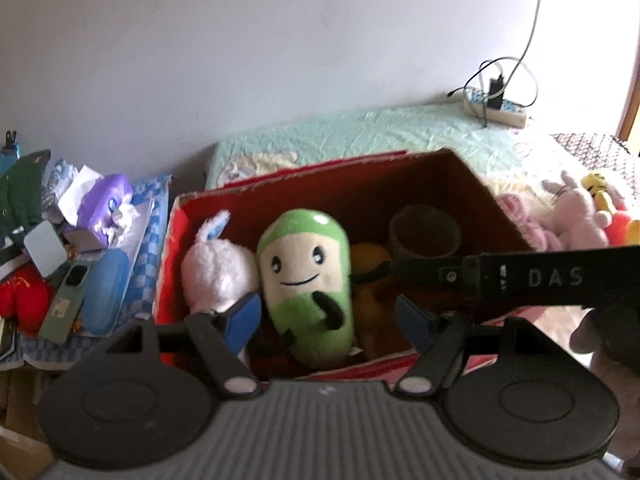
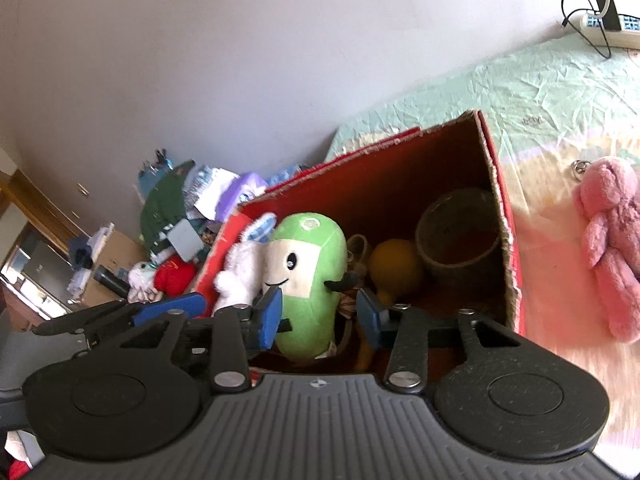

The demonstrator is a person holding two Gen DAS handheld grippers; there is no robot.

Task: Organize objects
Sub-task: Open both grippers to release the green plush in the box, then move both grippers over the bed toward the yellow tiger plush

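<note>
A red cardboard box (image 1: pixel 496 200) (image 2: pixel 514 264) stands open on the bed. Inside are a green pill-shaped plush with a smiling face (image 1: pixel 306 280) (image 2: pixel 308 276), a white bunny plush (image 1: pixel 218 272) (image 2: pixel 240 272), a yellow plush (image 1: pixel 370 268) (image 2: pixel 394 266) and a brown pot (image 1: pixel 424 232) (image 2: pixel 456 240). My left gripper (image 1: pixel 328 320) is open at the box's near edge, its jaws either side of the green plush and apart from it. My right gripper (image 2: pixel 318 320) is open over the same edge, just in front of the green plush. The right gripper's arm crosses the left wrist view (image 1: pixel 520 278).
A pink plush (image 2: pixel 612 240) lies on the bed right of the box; pink and yellow plushes (image 1: pixel 576 208) show there in the left wrist view. A cluttered pile with tissues and a blue case (image 1: pixel 104 292) sits left of the box. A power strip (image 1: pixel 496 110) lies at the back.
</note>
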